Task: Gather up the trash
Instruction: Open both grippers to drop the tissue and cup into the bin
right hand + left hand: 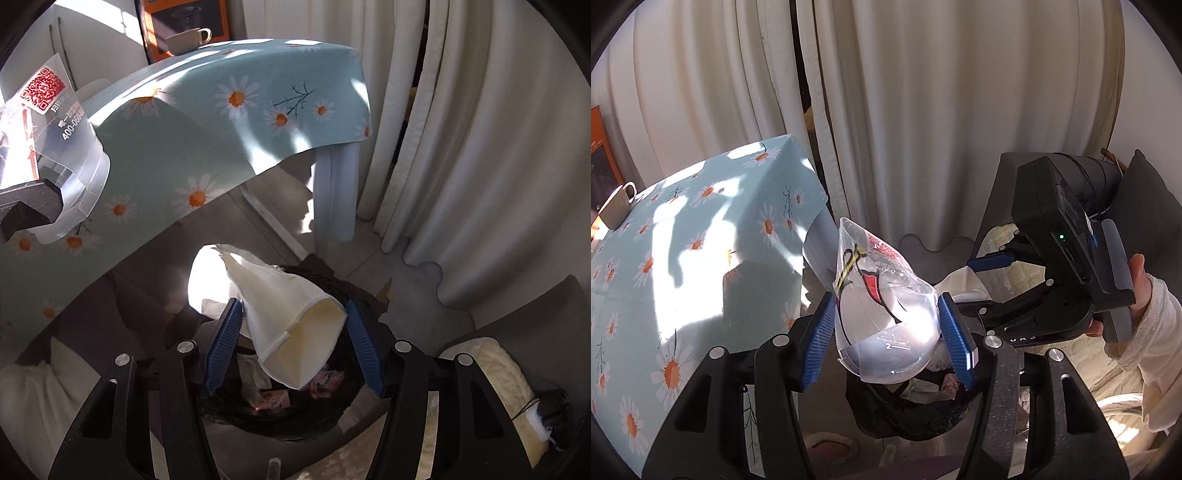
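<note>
My left gripper (886, 338) is shut on a crushed clear plastic cup (882, 302) with red and black print, held above the black-lined trash bin (912, 413). The cup also shows in the right wrist view (55, 140) at the left. My right gripper (291, 350) is shut on a flattened white paper cup (295, 328), held over the same bin (288, 410), which holds crumpled wrappers. The right gripper also shows in the left wrist view (1004, 280), to the right of the plastic cup.
A table with a light-blue daisy cloth (683, 258) stands left of the bin, with a mug (186, 38) on it. White curtains (942, 129) hang behind. A dark chair with cushions (495, 373) stands to the right.
</note>
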Demonstrator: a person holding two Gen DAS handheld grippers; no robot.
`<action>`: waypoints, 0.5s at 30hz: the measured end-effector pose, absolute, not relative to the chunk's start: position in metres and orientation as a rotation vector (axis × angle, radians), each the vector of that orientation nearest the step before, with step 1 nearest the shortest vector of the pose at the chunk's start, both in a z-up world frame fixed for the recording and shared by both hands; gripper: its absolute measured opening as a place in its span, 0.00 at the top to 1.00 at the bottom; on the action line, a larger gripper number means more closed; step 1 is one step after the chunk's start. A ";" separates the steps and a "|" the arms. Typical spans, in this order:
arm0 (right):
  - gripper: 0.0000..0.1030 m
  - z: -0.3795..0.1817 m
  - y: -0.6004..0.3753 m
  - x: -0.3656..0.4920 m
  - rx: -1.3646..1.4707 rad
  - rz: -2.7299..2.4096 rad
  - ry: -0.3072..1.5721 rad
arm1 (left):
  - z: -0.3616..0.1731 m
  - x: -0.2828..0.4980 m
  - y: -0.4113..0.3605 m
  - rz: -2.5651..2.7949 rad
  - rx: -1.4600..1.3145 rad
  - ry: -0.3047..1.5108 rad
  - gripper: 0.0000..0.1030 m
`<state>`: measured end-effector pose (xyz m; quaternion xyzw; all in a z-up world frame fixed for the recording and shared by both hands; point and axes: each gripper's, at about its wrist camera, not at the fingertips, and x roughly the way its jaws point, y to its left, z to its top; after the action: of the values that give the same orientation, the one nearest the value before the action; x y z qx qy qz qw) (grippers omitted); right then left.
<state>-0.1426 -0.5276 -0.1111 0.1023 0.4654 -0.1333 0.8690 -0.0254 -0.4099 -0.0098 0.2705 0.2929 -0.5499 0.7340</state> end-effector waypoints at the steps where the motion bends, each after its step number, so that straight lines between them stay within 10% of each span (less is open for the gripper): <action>1: 0.47 -0.117 -0.530 -0.146 0.223 -0.281 0.979 | -0.014 -0.026 -0.415 -1.211 0.609 0.654 0.44; 4: 0.45 -0.133 -0.537 -0.152 0.250 -0.299 1.002 | -0.029 -0.032 -0.425 -1.225 0.657 0.694 0.40; 6: 0.28 -0.144 -0.543 -0.154 0.250 -0.351 1.032 | -0.034 -0.034 -0.427 -1.227 0.673 0.680 0.04; 8: 0.12 -0.152 -0.549 -0.161 0.244 -0.417 1.038 | -0.034 -0.036 -0.425 -1.208 0.671 0.649 0.06; 15: 0.12 -0.151 -0.556 -0.162 0.258 -0.438 1.028 | -0.008 -0.023 -0.406 -1.200 0.568 0.607 0.06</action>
<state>-0.1622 -0.5561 -0.1510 0.1219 0.4862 -0.2071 0.8402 -0.0230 -0.4062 -0.0081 0.2596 0.2771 -0.5481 0.7453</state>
